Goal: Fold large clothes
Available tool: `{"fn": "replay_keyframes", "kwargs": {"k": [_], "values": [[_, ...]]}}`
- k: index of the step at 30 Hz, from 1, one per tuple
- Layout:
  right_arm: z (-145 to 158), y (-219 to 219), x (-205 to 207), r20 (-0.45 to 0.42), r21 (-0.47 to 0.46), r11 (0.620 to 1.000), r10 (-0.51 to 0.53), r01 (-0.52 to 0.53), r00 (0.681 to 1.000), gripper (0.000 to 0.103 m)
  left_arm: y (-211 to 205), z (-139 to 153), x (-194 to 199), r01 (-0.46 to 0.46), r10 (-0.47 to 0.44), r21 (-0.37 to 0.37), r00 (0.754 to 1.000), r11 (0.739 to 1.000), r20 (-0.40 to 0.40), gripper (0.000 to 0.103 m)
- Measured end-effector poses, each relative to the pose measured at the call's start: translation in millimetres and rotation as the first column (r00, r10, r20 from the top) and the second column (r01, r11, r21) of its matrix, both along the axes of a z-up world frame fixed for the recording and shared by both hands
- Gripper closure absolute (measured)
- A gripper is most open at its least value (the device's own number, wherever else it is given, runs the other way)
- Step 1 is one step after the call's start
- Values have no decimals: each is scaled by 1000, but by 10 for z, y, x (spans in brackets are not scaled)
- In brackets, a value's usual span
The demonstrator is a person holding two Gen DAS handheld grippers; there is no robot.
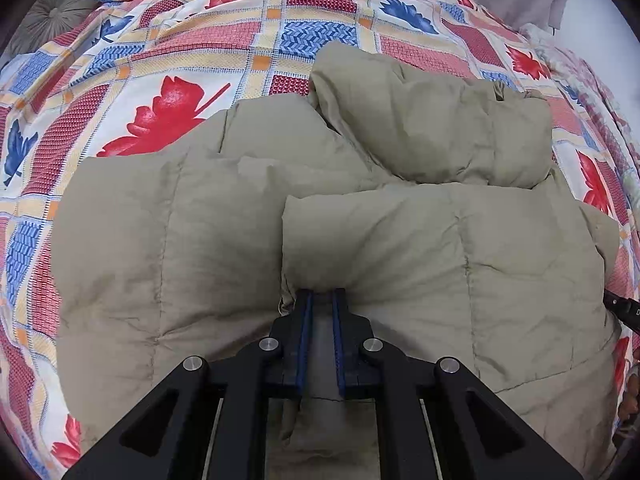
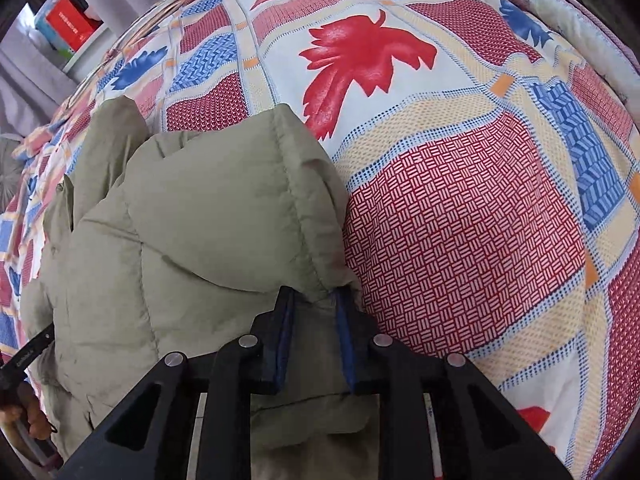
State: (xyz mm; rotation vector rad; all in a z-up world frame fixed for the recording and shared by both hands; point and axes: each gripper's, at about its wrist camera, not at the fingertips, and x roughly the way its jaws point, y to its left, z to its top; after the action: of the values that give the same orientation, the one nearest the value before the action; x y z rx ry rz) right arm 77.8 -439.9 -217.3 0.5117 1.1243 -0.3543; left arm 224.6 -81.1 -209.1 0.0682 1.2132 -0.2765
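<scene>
1. Left wrist: left tongs (image 1: 322, 294) pinch the near hem of the khaki down jacket (image 1: 180, 240), spread on the patterned bedspread (image 1: 168, 64). Puffy, light, springy.
2. Right wrist: right tongs (image 2: 314, 296) clamp the jacket's near-right edge; stitched seams probably grip best.

Both views: bright, even, diffuse light, no hard glare. Brightest patch in left wrist view at upper right, pale wall (image 1: 592, 12) near blown out. Shadows soft only: in creases of the jacket (image 1: 360, 208) and under its edge on the bedspread (image 2: 460, 208). Strong fisheye bend, pattern lines curve hard toward edges; black vignette at corners. Focus sharp at centre, weave crisp. Softer at rim; red box (image 2: 70, 26) slightly blurred. No motion blur seen.
</scene>
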Motion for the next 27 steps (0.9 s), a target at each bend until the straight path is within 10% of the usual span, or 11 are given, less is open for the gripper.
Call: {"fn": "replay_keyframes", "kwargs": {"k": [25, 27], "values": [[628, 822, -1242, -48, 172, 985, -12, 20, 999, 55, 777, 576, -1269, 36, -32, 40, 996, 999, -89, 91], [642, 897, -1340, -52, 189, 982, -12, 22, 999, 54, 837, 589, -1367, 33, -29, 32, 994, 999, -108, 70]]}}
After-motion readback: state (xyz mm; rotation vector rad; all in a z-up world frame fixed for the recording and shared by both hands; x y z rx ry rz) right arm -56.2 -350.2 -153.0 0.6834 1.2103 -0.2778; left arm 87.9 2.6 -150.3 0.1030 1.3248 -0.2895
